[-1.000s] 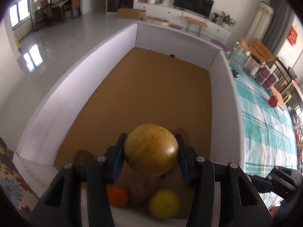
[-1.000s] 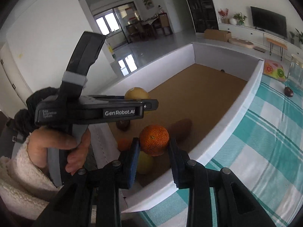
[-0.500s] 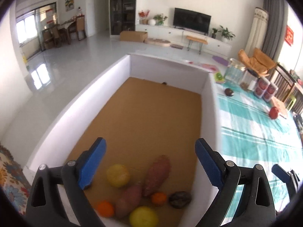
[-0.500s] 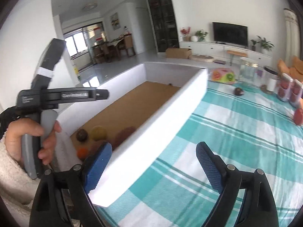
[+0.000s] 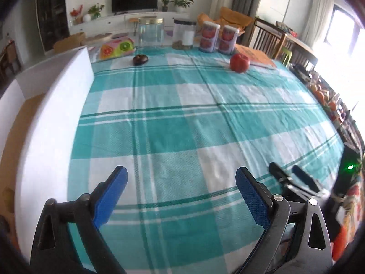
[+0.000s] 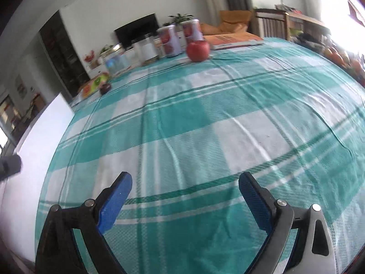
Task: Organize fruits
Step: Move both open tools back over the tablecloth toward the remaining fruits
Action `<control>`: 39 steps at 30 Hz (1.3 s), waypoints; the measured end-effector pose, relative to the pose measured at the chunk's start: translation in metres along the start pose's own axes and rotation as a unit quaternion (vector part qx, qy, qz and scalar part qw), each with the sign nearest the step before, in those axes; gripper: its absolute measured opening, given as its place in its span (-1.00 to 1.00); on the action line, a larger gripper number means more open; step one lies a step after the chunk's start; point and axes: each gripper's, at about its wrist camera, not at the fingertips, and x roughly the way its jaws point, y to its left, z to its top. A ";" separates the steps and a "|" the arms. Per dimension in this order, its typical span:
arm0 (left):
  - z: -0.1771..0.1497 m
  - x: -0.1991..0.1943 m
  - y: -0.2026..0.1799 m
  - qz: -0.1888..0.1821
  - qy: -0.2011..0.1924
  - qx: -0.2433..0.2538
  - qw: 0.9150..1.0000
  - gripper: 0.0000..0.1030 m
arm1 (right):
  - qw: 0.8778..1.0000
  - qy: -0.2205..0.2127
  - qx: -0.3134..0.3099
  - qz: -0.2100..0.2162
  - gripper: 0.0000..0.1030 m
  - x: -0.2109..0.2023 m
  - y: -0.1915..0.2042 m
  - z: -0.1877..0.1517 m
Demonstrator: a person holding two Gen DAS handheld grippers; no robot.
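Note:
A red apple (image 5: pixel 239 62) sits at the far side of the teal checked tablecloth (image 5: pixel 182 118); it also shows in the right wrist view (image 6: pixel 198 50). A dark round fruit (image 5: pixel 140 59) lies far left, also seen in the right wrist view (image 6: pixel 105 88). The white-walled box (image 5: pixel 52 118) with a brown floor stands at the left, its wall also in the right wrist view (image 6: pixel 38 137). My left gripper (image 5: pixel 181 190) is open and empty above the cloth. My right gripper (image 6: pixel 185 196) is open and empty; it shows in the left wrist view (image 5: pixel 294 180).
Glass jars (image 5: pixel 151 32) and two printed canisters (image 5: pixel 217 37) line the table's far edge, with a fruit-print pouch (image 5: pixel 116 49) and an orange book (image 5: pixel 255 56). More fruit is piled past the right edge (image 5: pixel 324 96). Chairs stand behind.
Both grippers have let go of their fruit into the box and opened. Both have swung right, away from the box, and now face the tablecloth.

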 end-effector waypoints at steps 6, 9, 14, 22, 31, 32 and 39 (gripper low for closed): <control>-0.007 0.065 0.000 0.030 0.047 0.021 0.998 0.88 | 1.000 0.008 -0.008 -0.008 0.88 0.002 0.002 -0.003; -0.009 0.076 0.001 0.036 0.046 0.029 0.998 0.92 | 1.000 0.009 -0.010 -0.007 0.93 0.004 0.004 -0.003; -0.017 0.075 0.003 0.032 0.019 0.030 0.999 0.99 | 1.000 0.005 0.001 0.007 0.96 0.004 0.001 -0.004; 0.008 0.076 0.007 0.031 0.058 0.018 0.998 0.96 | 1.000 0.007 -0.001 0.004 1.00 0.006 0.004 -0.004; 0.164 0.168 0.082 0.032 -0.006 -0.081 0.996 0.93 | 1.000 0.006 0.002 0.007 1.00 0.005 0.004 -0.004; 0.176 0.182 0.094 0.037 0.001 -0.094 0.995 0.93 | 1.000 0.005 0.003 0.008 1.00 0.005 0.004 -0.004; 0.224 0.231 0.111 0.047 0.000 -0.091 0.995 0.91 | 1.000 0.012 -0.011 -0.010 1.00 0.009 0.009 -0.003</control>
